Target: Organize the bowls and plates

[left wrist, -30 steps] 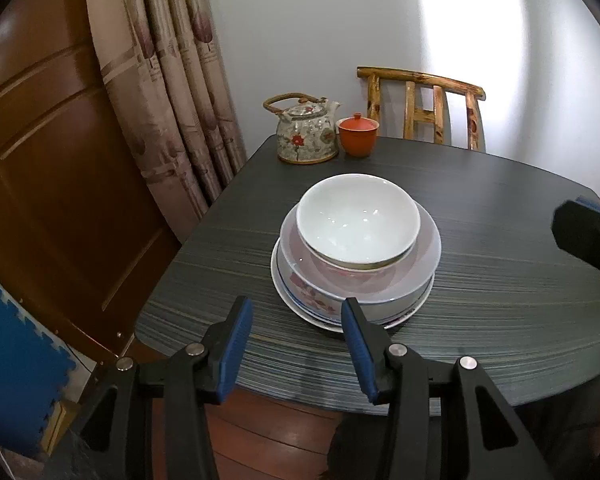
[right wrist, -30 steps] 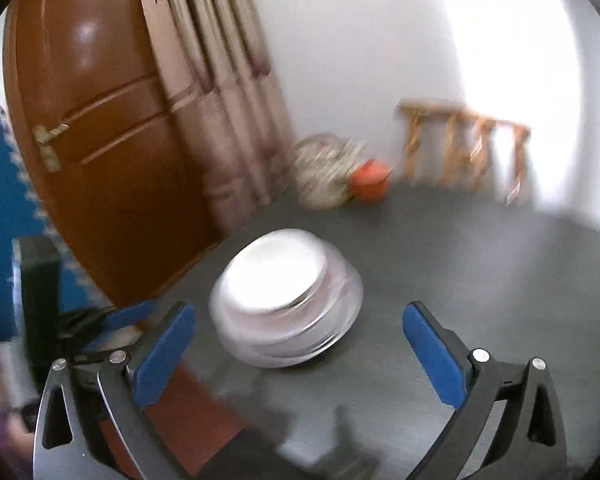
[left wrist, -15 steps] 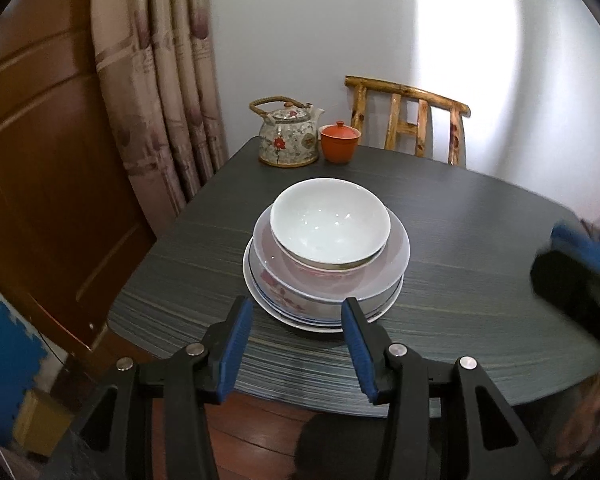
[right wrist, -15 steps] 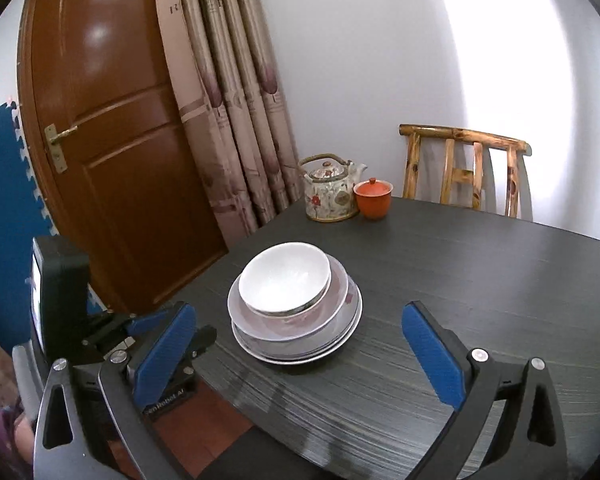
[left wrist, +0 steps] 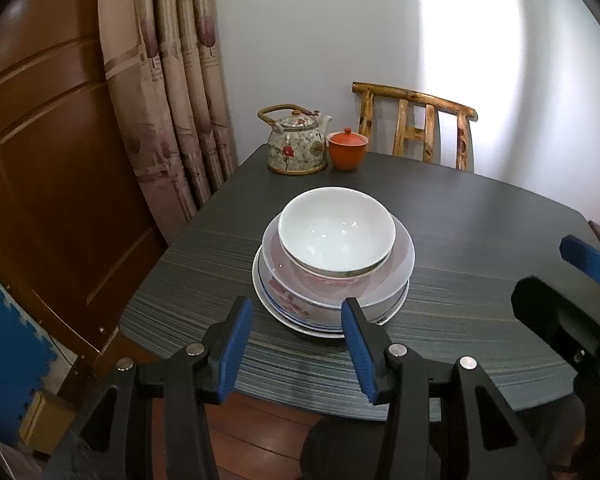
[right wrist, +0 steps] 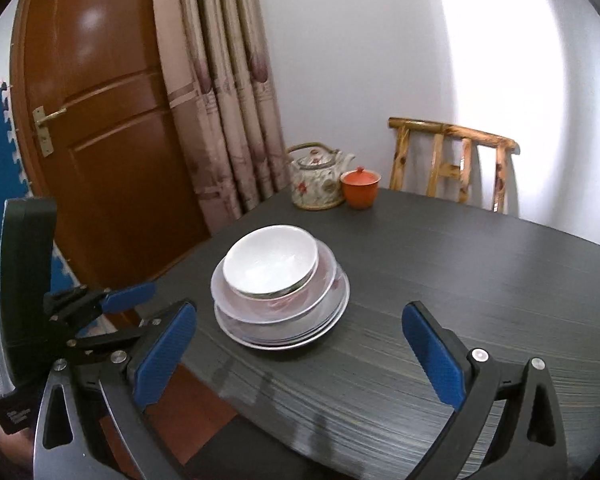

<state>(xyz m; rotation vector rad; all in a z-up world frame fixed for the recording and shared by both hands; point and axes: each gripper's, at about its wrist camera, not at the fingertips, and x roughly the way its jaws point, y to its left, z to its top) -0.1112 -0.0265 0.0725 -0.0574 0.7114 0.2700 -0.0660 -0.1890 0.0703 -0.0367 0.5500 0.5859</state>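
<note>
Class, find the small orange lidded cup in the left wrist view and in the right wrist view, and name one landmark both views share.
Left wrist view: the orange lidded cup stands at the table's far edge, above centre, just right of the teapot.
Right wrist view: same cup, centre, again right of the teapot.
Shared landmark: the wooden chair back behind the table.

I count 1 white bowl [left wrist: 336, 229], approx 3 plates [left wrist: 296, 304] under it, 1 teapot [left wrist: 297, 145], 1 lidded orange cup [left wrist: 347, 149], 1 chair [left wrist: 416, 128].
</note>
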